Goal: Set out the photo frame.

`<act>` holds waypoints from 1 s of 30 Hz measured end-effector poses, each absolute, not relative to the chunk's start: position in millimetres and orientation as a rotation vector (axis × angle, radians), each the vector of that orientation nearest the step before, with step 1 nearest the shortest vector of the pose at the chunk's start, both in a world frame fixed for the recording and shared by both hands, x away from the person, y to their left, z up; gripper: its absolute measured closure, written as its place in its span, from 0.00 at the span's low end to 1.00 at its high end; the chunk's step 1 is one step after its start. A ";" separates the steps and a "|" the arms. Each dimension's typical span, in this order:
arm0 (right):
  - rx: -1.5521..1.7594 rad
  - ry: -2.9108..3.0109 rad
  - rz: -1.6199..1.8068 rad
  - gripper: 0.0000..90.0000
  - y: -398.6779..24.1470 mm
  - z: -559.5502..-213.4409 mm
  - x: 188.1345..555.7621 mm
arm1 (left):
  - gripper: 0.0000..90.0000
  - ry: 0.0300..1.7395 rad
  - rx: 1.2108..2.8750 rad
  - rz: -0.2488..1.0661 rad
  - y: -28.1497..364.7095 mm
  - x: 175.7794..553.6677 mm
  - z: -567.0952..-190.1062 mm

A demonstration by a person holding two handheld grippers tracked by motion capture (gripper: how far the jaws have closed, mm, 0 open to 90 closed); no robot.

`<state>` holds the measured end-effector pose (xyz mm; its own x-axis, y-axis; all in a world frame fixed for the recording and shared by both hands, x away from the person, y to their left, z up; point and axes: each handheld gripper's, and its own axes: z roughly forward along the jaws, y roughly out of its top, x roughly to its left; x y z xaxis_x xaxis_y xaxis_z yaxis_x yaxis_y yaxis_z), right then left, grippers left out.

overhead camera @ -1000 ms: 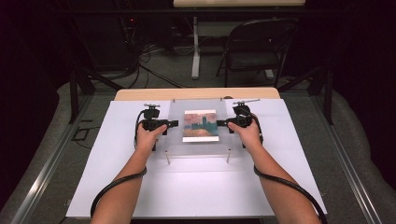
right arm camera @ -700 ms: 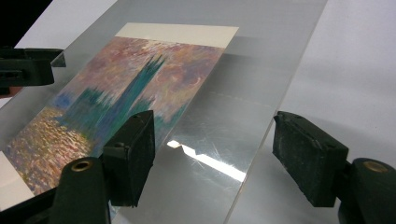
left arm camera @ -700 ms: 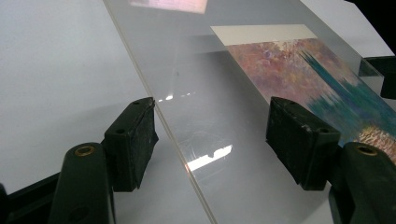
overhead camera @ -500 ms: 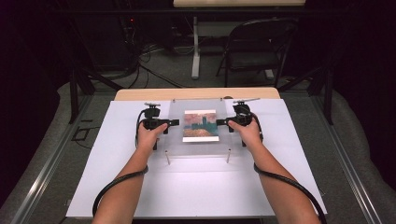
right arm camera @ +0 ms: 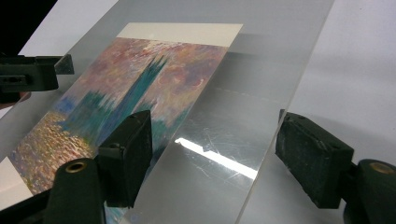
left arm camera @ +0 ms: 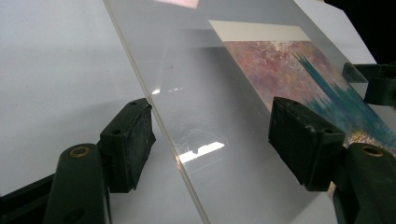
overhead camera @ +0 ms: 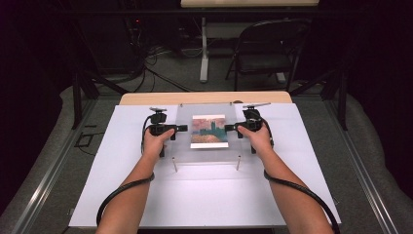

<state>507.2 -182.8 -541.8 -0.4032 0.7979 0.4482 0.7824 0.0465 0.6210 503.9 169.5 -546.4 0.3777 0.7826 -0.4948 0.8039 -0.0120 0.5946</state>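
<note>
We have the left gripper [overhead camera: 181, 128] and right gripper [overhead camera: 229, 128] at opposite side edges of the clear panel [overhead camera: 207, 155] over the print [overhead camera: 210, 131]. Both sets of jaws are spread, straddling the panel edges, nothing pinched yet. Likely pre-lift; closing and lifting remain. Two pegs [overhead camera: 238, 163] stand at the panel's near edge; bare mat [overhead camera: 204, 200] beyond them.

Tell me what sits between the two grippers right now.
A clear sheet with a painted picture under it, seen in the high view; each gripper's jaws straddle one edge.
</note>
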 end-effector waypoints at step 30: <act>1.659 2.250 1.312 0.31 -181.3 -536.7 505.0 | 0.41 1.392 1.757 -0.031 173.3 502.6 -541.3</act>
